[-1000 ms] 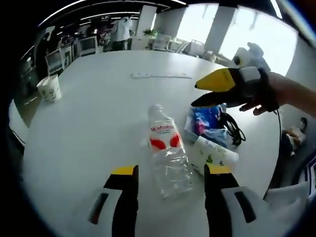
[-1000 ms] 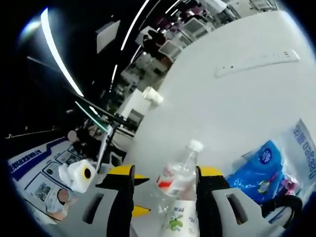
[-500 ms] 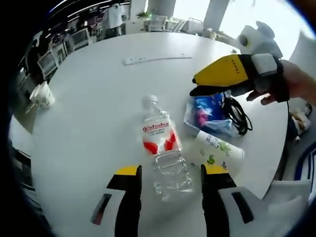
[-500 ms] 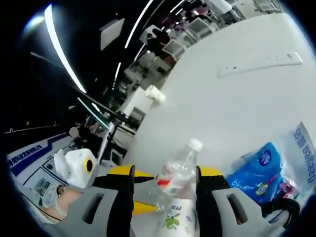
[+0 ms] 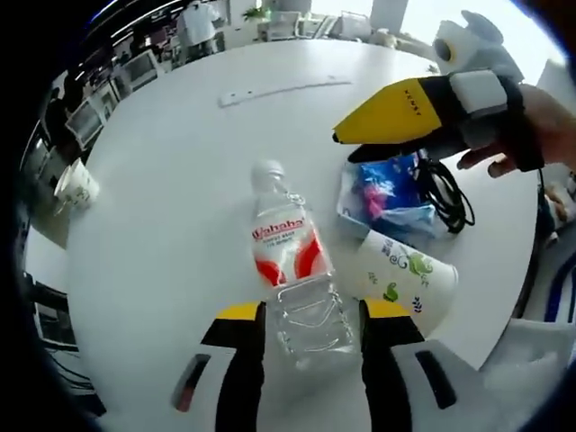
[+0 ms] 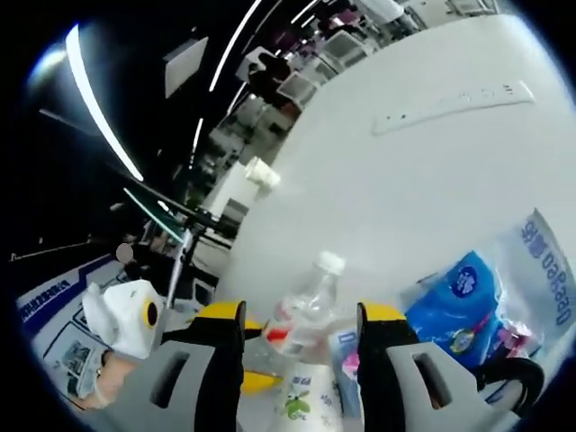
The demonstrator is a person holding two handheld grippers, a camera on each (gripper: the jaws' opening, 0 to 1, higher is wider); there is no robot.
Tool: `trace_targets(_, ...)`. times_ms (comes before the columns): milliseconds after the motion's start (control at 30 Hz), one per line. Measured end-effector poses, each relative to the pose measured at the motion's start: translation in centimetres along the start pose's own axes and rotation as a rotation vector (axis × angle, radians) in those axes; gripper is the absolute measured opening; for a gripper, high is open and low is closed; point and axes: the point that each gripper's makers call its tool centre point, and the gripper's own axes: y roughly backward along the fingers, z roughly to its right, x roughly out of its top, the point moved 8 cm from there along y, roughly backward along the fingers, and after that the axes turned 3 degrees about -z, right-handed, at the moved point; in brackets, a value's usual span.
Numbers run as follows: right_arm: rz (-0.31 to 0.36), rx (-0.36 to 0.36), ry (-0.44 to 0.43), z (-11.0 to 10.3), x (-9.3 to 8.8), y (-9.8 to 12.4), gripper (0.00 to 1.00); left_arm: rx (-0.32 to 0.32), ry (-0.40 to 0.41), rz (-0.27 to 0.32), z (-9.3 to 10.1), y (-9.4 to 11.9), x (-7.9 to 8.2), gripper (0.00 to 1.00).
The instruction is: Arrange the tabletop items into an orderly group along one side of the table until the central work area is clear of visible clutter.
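A clear plastic bottle (image 5: 286,247) with a red and white label lies on the white table (image 5: 171,234), cap pointing away. Its base sits between the spread jaws of my left gripper (image 5: 310,317), which is open and close on both sides of it. In the left gripper view my right gripper (image 5: 346,148), yellow-jawed and held by a hand, hovers above a blue packet (image 5: 382,193). In its own view the right gripper (image 6: 301,315) is open with nothing gripped, and the bottle (image 6: 306,301) and a printed paper cup (image 6: 301,405) show between its jaws.
The printed paper cup (image 5: 407,274) lies on its side beside the bottle, near a black cable (image 5: 445,193). A white power strip (image 5: 274,90) lies at the far side. Another paper cup (image 5: 76,180) stands at the left edge. Office chairs and desks stand beyond the table.
My left gripper has come down and forward, so the bottle's base now lies between its jaws. The right gripper has drifted slightly left over the blue packet.
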Motion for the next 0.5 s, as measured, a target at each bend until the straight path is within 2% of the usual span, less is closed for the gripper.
trace_targets(133, 0.000, 0.011, -0.066, 0.2, 0.3, -0.5, 0.47, 0.002, 0.016, -0.026, -0.2, 0.0, 0.0, 0.36)
trace_targets(333, 0.035, 0.014, -0.144, 1.0, 1.3, -1.3, 0.48, 0.000, 0.014, -0.056, -0.2, -0.2, -0.1, 0.38)
trace_targets(500, 0.025, 0.013, -0.153, 1.8, 1.7, -2.2, 0.48, 0.003, 0.021, -0.068, -0.2, -0.7, 0.1, 0.39)
